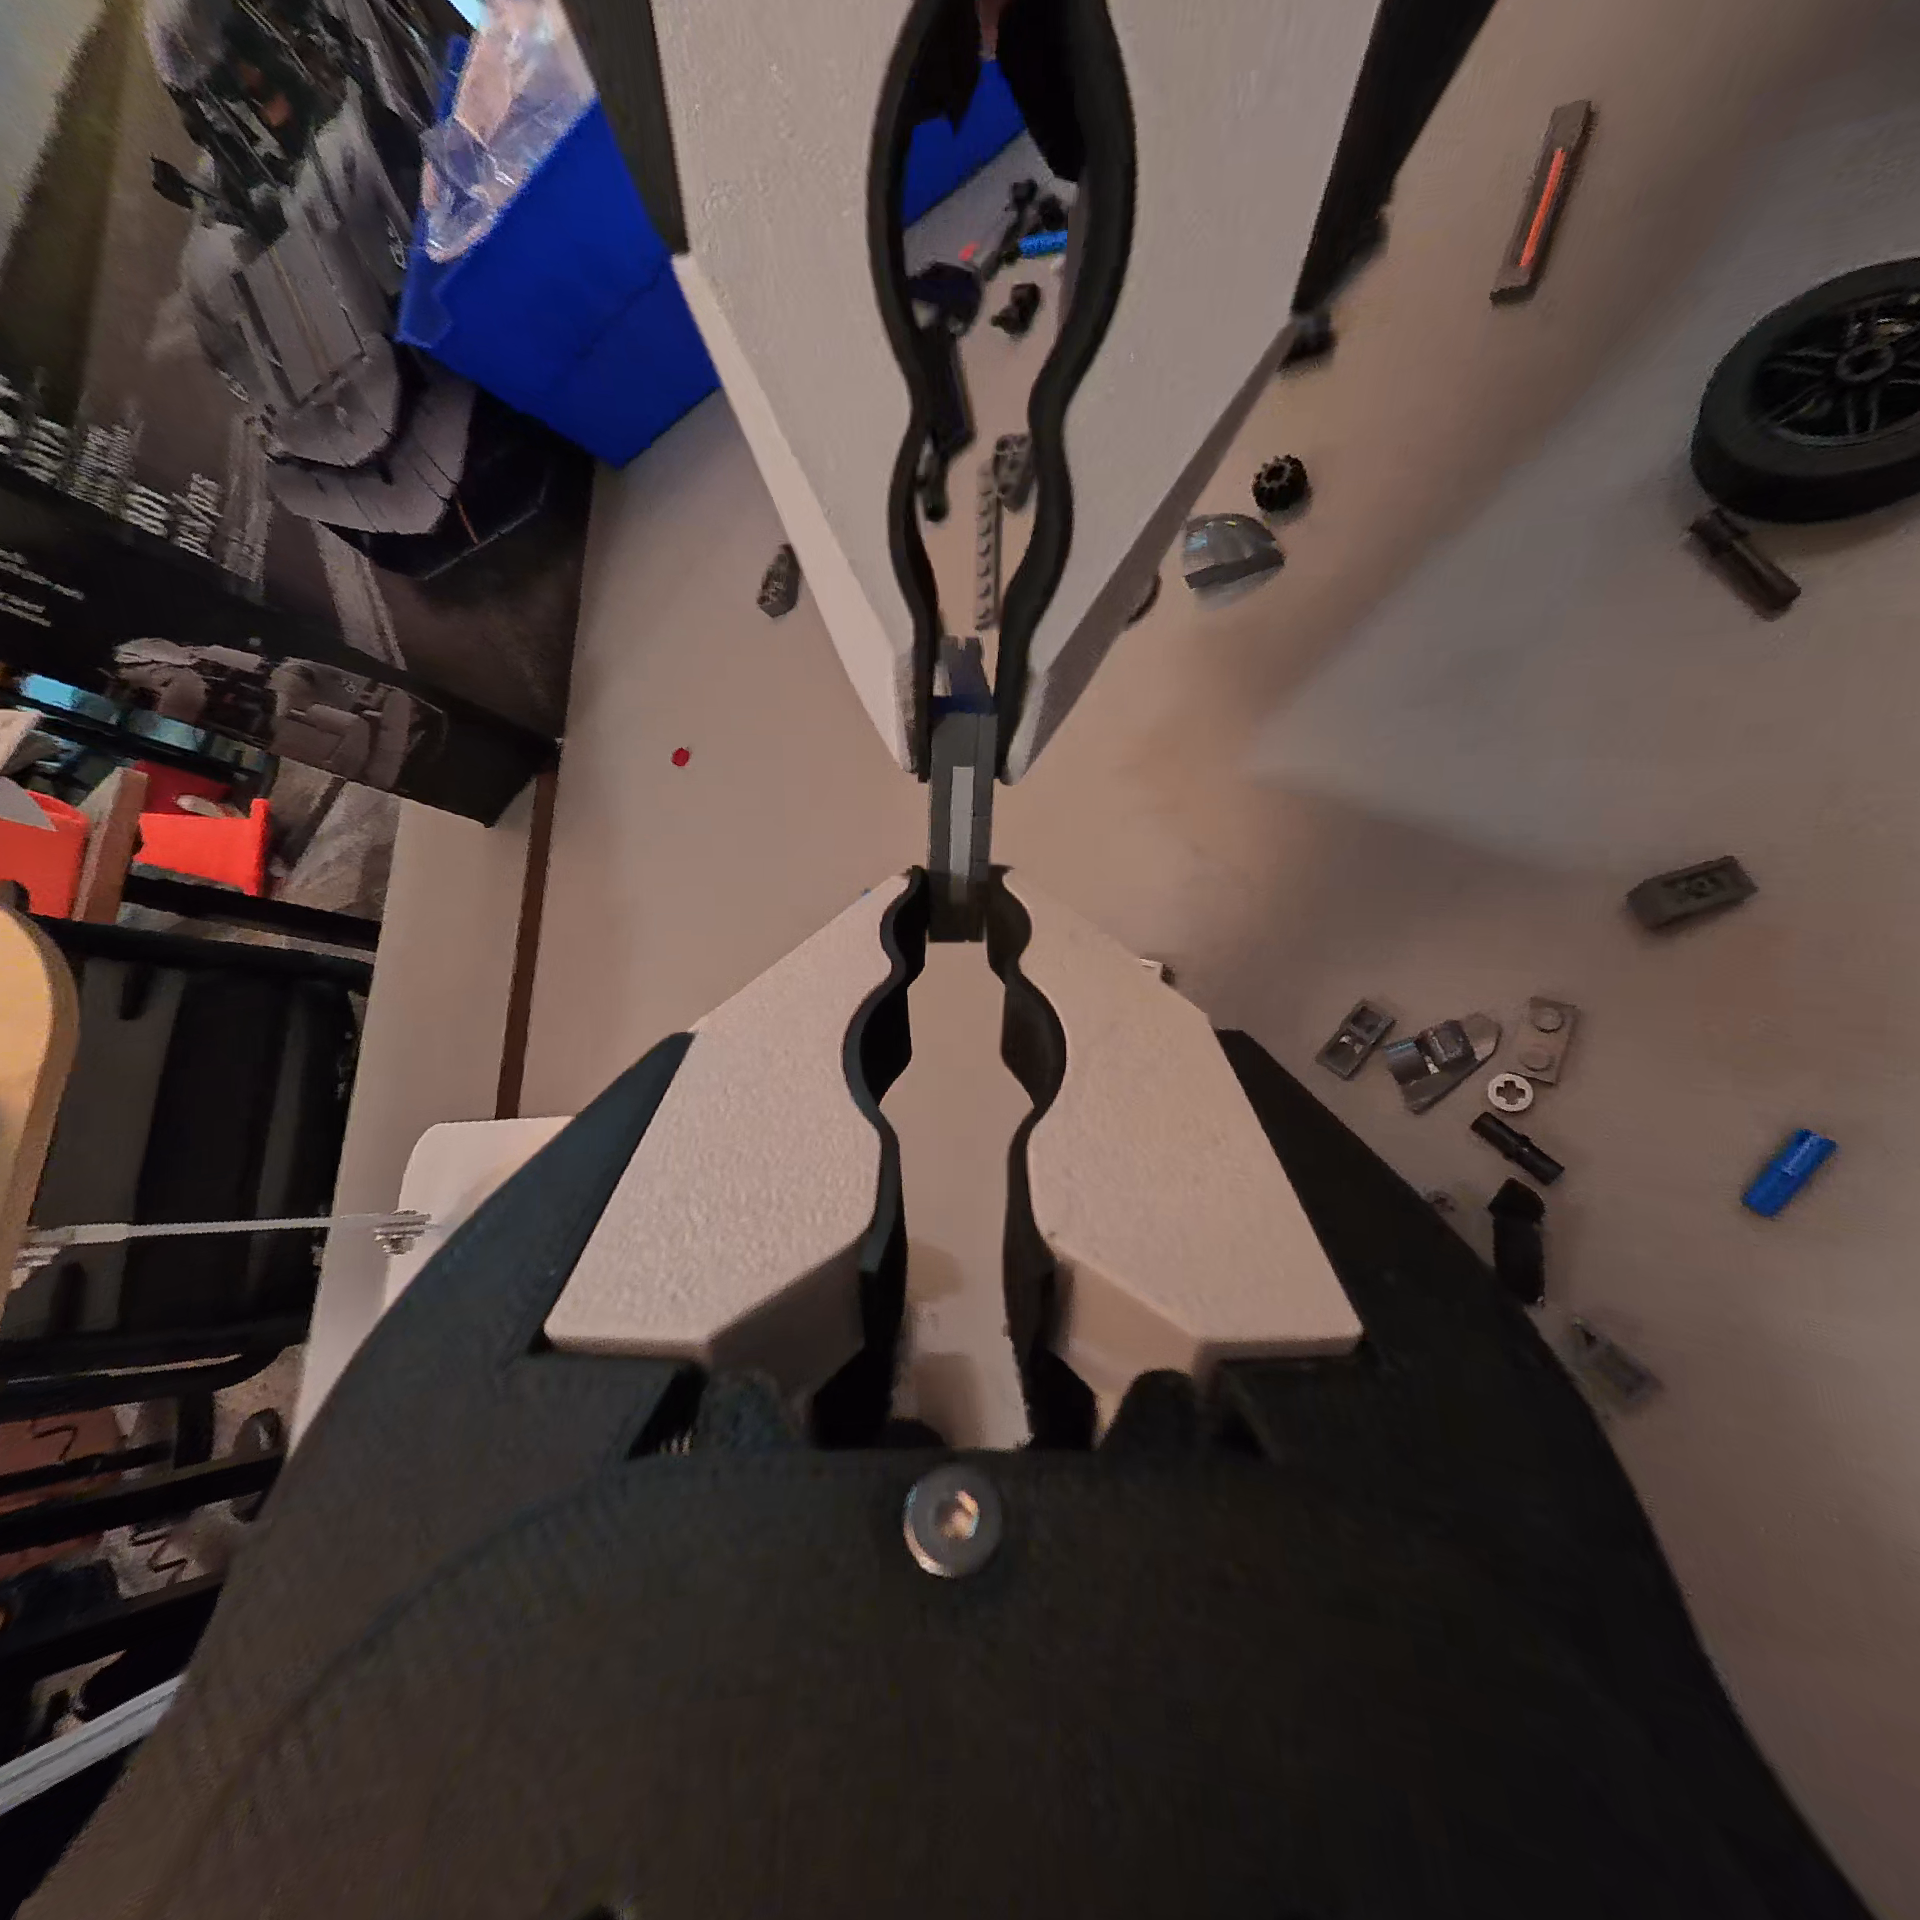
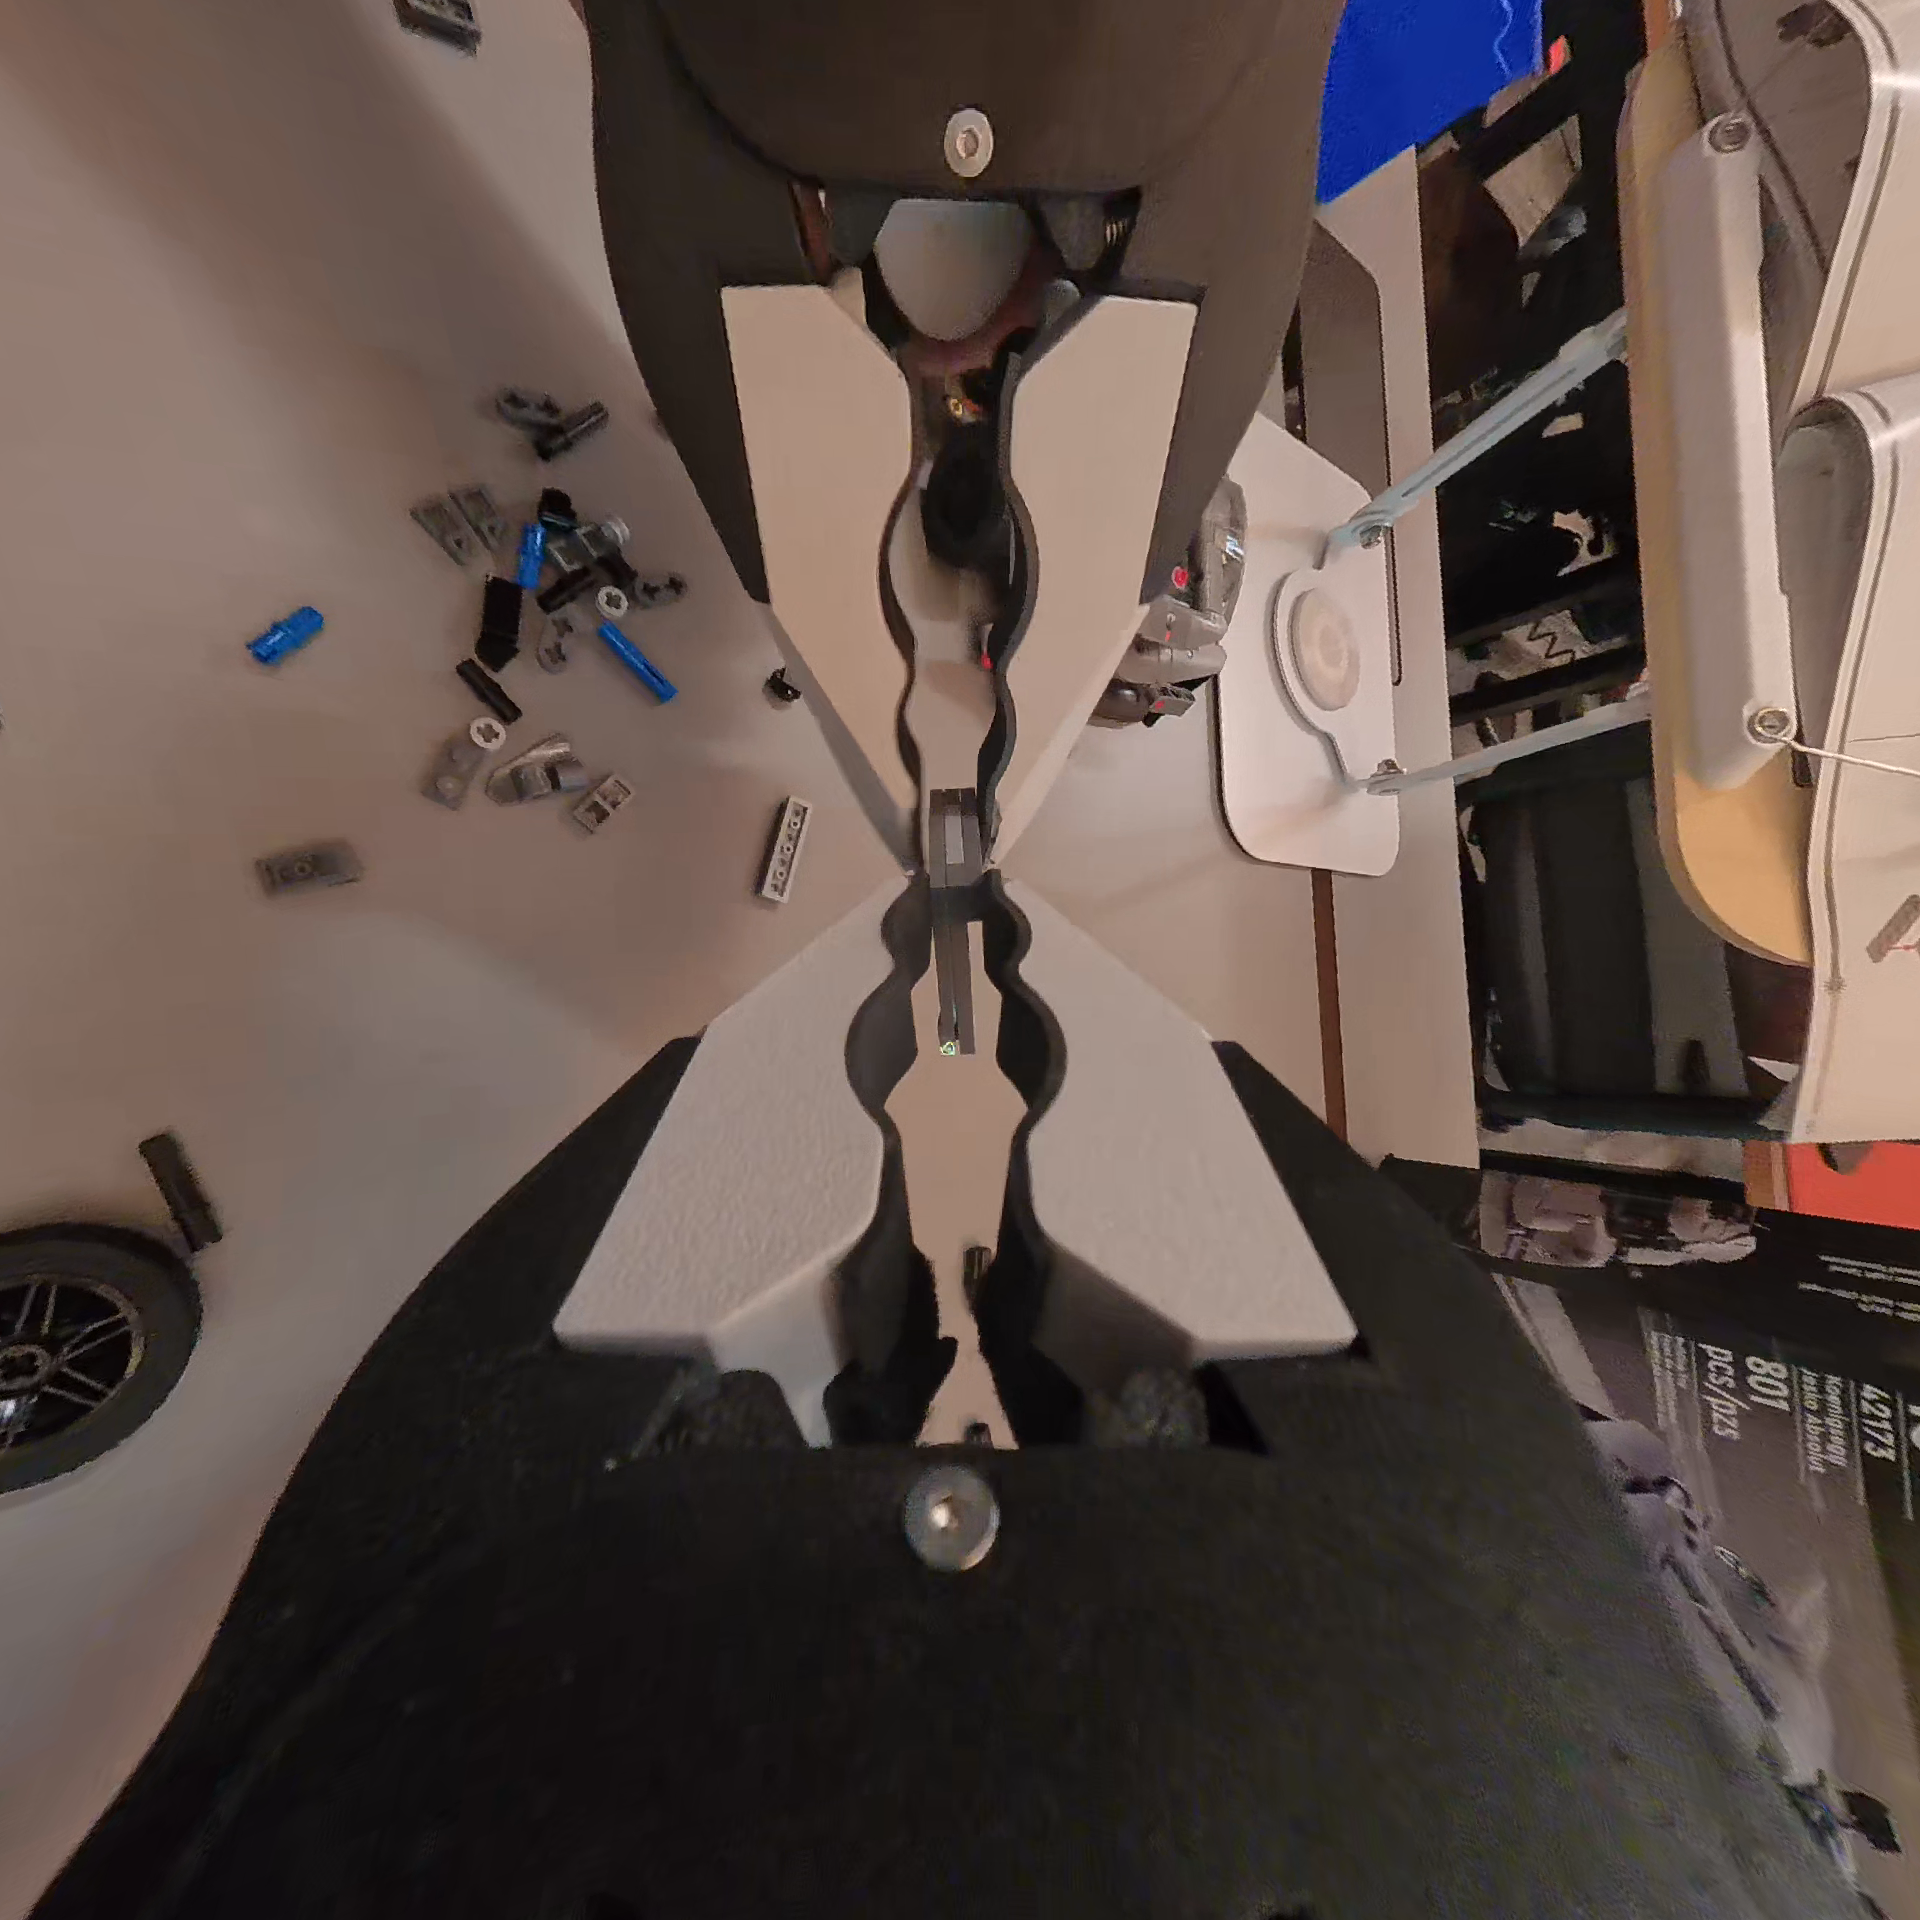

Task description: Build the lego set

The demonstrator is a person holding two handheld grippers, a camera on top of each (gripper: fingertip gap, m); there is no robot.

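Observation:
A small grey and dark lego assembly (image 1: 961, 821) with a bit of blue at one end is held in the air between both grippers, above the pale table. My left gripper (image 1: 956, 899) is shut on its near end. My right gripper (image 1: 958, 743) comes in from the opposite side, tip to tip, and is shut on the far end. In the right wrist view the assembly (image 2: 953, 966) shows as a thin dark strip inside the right gripper (image 2: 954, 899), with the left gripper (image 2: 951, 831) clamped on its other end.
Loose lego parts lie on the table (image 2: 312, 260): a black wheel (image 1: 1818, 395), a blue pin (image 1: 1787, 1169), grey plates (image 1: 1444, 1049) and a mixed pile (image 2: 561, 582). A blue bin (image 1: 551, 301) and the set's box (image 1: 260, 416) stand at the edge. A part-built grey model (image 2: 1195, 613) sits behind the left gripper. Only a small space, under 4 cm, lies between the two pairs of fingers. The blue pin (image 1: 1787, 1169) is about equally far from each gripper, around 15 cm. Look for it in the right wrist view (image 2: 286, 635) too.

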